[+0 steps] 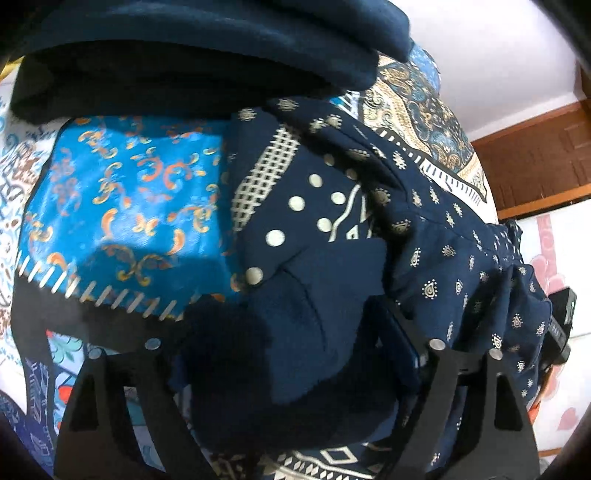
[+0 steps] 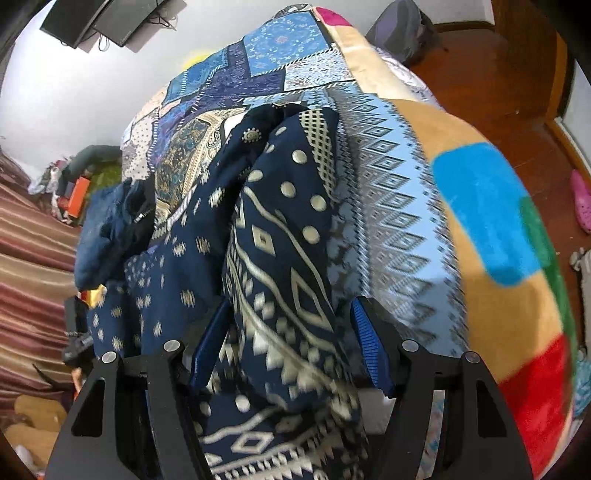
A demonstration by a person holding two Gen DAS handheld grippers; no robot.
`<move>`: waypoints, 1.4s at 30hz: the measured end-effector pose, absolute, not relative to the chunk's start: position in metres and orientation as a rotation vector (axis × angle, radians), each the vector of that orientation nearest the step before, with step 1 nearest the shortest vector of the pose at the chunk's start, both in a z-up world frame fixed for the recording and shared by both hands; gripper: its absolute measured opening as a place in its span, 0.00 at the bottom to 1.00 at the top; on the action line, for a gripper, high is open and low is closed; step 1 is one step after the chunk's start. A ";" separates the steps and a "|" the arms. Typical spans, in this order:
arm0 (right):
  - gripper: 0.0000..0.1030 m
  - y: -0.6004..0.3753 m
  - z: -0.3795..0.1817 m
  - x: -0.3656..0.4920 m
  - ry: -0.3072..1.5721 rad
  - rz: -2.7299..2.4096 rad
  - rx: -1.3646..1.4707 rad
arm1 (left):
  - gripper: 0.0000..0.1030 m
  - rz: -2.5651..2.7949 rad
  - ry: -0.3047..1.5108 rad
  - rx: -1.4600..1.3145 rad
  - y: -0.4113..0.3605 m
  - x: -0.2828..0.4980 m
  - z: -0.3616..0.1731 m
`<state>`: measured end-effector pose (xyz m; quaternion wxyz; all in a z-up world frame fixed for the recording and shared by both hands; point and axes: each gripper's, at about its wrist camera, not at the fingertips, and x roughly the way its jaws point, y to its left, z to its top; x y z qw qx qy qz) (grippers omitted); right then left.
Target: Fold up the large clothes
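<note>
Patchwork bedspread (image 2: 388, 192) on bed | navy printed garment (image 2: 280, 236) heaped on it | left gripper (image 1: 295, 343) spread wide around navy cloth | right gripper (image 2: 288, 332) clamping a bunched fold

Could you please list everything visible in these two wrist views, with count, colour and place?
Navy printed garment with cream dots, diamonds and zigzags: one, bunched on the bed, running between both grippers.
Patchwork bedspread in blue, cream and tan: one, under the garment.
Plain dark navy folded cloth: one, at the top of the left view.
Pink shoe: one, on the wooden floor at right.
Black monitors: two, top left against the wall.
Left gripper: black, garment between its fingers, grip unclear.
Right gripper: black with blue pads, fabric between its fingers, grip unclear.
</note>
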<state>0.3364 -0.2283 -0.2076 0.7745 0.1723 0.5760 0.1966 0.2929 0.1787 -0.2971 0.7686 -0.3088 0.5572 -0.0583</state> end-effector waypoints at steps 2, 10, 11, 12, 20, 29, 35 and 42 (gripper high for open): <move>0.62 -0.225 -0.213 0.346 1.249 0.444 0.400 | 0.85 -0.132 1.205 -0.676 0.178 0.298 -0.299; 0.46 -0.220 -0.212 0.368 1.235 0.403 0.404 | 0.52 -0.135 1.134 -0.574 0.161 0.315 -0.284; 0.40 -0.220 -0.210 0.366 1.230 0.405 0.387 | 0.36 -0.160 1.119 -0.540 0.154 0.315 -0.277; 0.29 -0.220 -0.208 0.364 1.220 0.422 0.390 | 0.33 -0.172 1.111 -0.519 0.149 0.313 -0.272; 0.16 -0.211 -0.162 0.345 1.099 0.491 0.387 | 0.16 -0.155 0.973 -0.385 0.125 0.307 -0.204; 0.15 -0.174 -0.081 0.327 0.934 0.595 0.268 | 0.15 -0.160 0.701 -0.322 0.130 0.288 -0.092; 0.15 -0.146 -0.072 0.341 0.901 0.635 0.213 | 0.17 -0.201 0.760 -0.390 0.150 0.313 -0.099; 0.15 -0.158 -0.133 0.369 1.032 0.518 0.200 | 0.37 -0.092 1.061 -0.536 0.177 0.329 -0.225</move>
